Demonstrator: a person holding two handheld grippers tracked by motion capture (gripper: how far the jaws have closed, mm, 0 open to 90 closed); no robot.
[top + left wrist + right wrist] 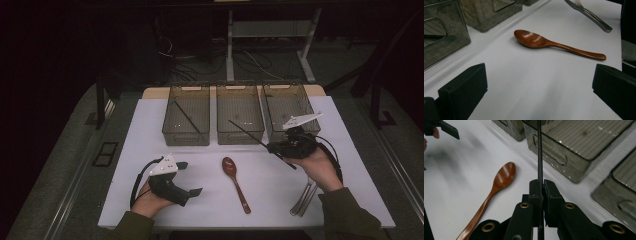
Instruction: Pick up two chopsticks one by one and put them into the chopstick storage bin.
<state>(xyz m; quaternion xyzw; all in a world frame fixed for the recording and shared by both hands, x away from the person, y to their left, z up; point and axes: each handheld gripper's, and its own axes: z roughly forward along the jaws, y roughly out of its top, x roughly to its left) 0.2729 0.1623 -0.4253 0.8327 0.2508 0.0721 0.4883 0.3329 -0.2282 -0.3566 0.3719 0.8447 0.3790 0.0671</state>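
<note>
Just in front of the middle bin point(240, 120), a thin black chopstick point(248, 134) is clamped between the jaws of the right gripper point(274, 148), its far end slanting up toward that bin's near wall while its near end sticks out past the hand toward the person. In the right gripper view the jaws are pressed together on the chopstick point(540, 157), which runs straight ahead over the middle bin's point(579, 145) rim. To the left of the middle bin stands the left bin point(186, 116) with another black stick point(187, 117) lying aslant in it, and to its right the right bin point(290, 107). Nearer the person than the middle bin, a brown wooden spoon point(236, 182) lies on the white counter point(150, 130), bowl toward the bins. Right of the spoon, below the right hand, lie metal forks point(304, 200). Left of the spoon, the left gripper point(190, 177) hovers low over the counter, its jaws wide apart with nothing between them, pointing toward the spoon point(554, 45).
</note>
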